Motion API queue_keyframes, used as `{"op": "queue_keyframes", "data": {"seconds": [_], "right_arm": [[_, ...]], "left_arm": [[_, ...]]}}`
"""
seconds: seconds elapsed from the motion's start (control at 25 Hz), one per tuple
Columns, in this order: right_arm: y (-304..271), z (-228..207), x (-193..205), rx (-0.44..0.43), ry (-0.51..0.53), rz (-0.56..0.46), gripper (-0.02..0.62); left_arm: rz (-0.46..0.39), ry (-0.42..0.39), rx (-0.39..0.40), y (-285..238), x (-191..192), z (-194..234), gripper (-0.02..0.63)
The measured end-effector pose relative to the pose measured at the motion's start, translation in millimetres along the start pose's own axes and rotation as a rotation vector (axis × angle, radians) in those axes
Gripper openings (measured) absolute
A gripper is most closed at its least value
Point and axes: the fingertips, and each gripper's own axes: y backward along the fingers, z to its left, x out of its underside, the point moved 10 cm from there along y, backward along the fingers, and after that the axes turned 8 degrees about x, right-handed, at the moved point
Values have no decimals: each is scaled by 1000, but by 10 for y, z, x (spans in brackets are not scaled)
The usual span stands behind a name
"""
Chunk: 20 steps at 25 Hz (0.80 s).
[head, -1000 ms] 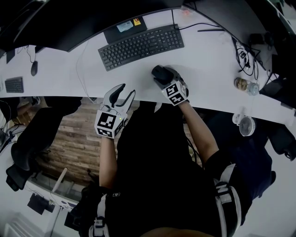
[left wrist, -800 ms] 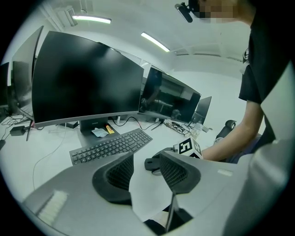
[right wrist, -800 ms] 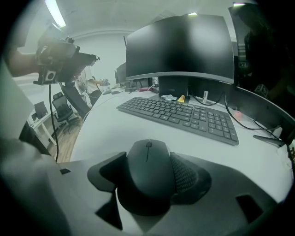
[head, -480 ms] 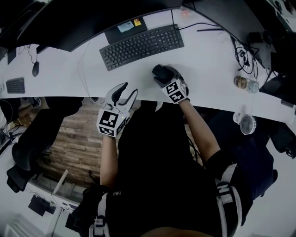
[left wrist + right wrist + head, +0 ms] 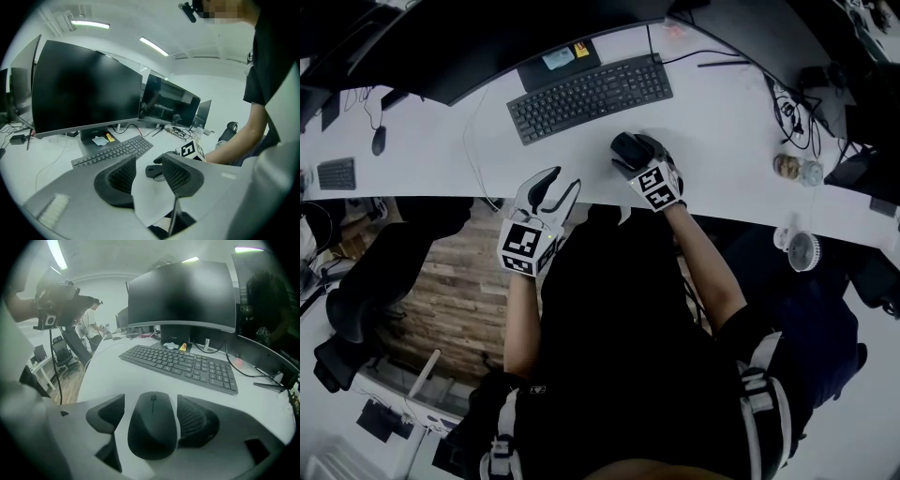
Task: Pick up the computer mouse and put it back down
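The black computer mouse (image 5: pixel 624 146) (image 5: pixel 153 425) lies flat on the white desk (image 5: pixel 722 122), just in front of the keyboard. My right gripper (image 5: pixel 636 156) (image 5: pixel 152 414) straddles it, one jaw on each side. Its jaws are opening; a gap shows between the left pad (image 5: pixel 108 412) and the mouse, and the pads do not press on it. My left gripper (image 5: pixel 561 183) (image 5: pixel 149 180) hovers at the desk's front edge, left of the mouse, open with nothing between its fingers. In the left gripper view the right gripper's marker cube (image 5: pixel 191 150) shows beyond the jaws.
A black keyboard (image 5: pixel 591 96) (image 5: pixel 180 363) lies behind the mouse, under a large dark monitor (image 5: pixel 86 89). Cables (image 5: pixel 797 112) and a small jar (image 5: pixel 789 169) sit at the desk's right. Wooden floor and an office chair (image 5: pixel 366 281) are at the left.
Both grippers stay where they were and the mouse keeps its place on the desk. The right jaws stand slightly wider round it.
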Motion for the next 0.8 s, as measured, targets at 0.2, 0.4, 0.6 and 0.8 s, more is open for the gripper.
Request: {"op": "queue_keyframes", "data": {"seconds": [0.2,0.4,0.6,0.8], "right_arm": [[119,-15,-63,18,-5,-26,350],[247,-20,-140,32,-13,-51,351],[405,-3,-238,44,-12,-81,353],[551,-14,-324,63,-24,-118,353]], "left_arm": [[-17,-17,2,29,-46,-36,175],[-43,-22,8,64,-94,-53,175],[-67,-30,9,113,-136,-62,173],[-86,-42,12,140,-188,-35,173]]}}
